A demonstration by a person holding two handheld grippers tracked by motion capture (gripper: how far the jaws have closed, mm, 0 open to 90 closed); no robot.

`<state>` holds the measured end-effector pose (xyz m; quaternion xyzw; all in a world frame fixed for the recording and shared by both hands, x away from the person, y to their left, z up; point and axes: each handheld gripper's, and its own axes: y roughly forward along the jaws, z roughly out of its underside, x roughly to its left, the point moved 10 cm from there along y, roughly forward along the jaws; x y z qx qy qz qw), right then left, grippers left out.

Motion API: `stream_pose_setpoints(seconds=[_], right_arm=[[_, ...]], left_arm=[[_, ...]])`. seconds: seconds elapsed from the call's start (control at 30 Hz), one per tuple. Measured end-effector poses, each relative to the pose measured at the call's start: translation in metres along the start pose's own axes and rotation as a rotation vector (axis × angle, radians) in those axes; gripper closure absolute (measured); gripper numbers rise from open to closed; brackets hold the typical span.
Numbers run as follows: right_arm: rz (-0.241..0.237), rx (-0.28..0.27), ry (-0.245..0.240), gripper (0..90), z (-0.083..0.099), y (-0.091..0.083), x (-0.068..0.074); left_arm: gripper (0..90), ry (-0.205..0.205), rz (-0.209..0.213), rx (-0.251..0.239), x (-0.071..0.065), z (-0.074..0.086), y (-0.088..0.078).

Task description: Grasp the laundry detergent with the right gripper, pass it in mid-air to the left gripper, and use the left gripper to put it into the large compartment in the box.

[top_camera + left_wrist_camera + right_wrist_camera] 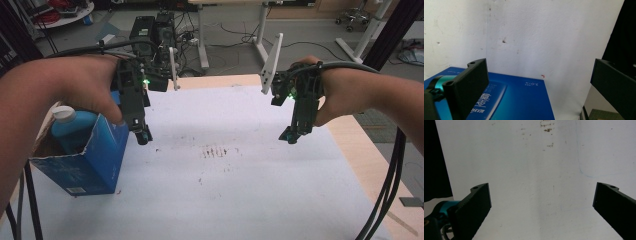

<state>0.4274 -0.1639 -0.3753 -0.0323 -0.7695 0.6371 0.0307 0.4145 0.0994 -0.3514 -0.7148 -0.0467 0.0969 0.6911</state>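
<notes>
1. Nearest, an open blue cardboard box (87, 162) stands at the white sheet's (240, 200) left edge, a blue white-capped plastic bottle (70, 125) upright inside.
2. The left gripper (141, 135) hovers just beside it, jaws spread, empty; probably about to grasp.
3. Farther right, the right gripper (292, 135) hangs wide apart, empty.

Carton (85, 162) sits on the paper sheet (240, 190) at the table's (372, 165) left edge, bottle (70, 125) inside it. Left gripper (142, 136) just beside the carton's right side, above the sheet. Right gripper (292, 134) well apart, over the sheet's right part. Stain marks (215, 151) between them.
</notes>
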Motion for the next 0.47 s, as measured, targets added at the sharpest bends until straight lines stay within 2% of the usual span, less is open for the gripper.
stream_pose_setpoints(seconds=[0.3, 0.47], right_arm=[[0.006, 0.003, 0.007, 1.0, 0.0001, -0.0010, 0.0015], [0.014, -0.001, 0.008, 1.0, 0.0005, -0.0031, 0.0032]], left_arm=[[1.6, -0.003, -0.025, 0.004, 0.0019, 0.0013, -0.0013], [1.6, -0.004, -0.022, -0.001, -0.0008, 0.0001, -0.0004]])
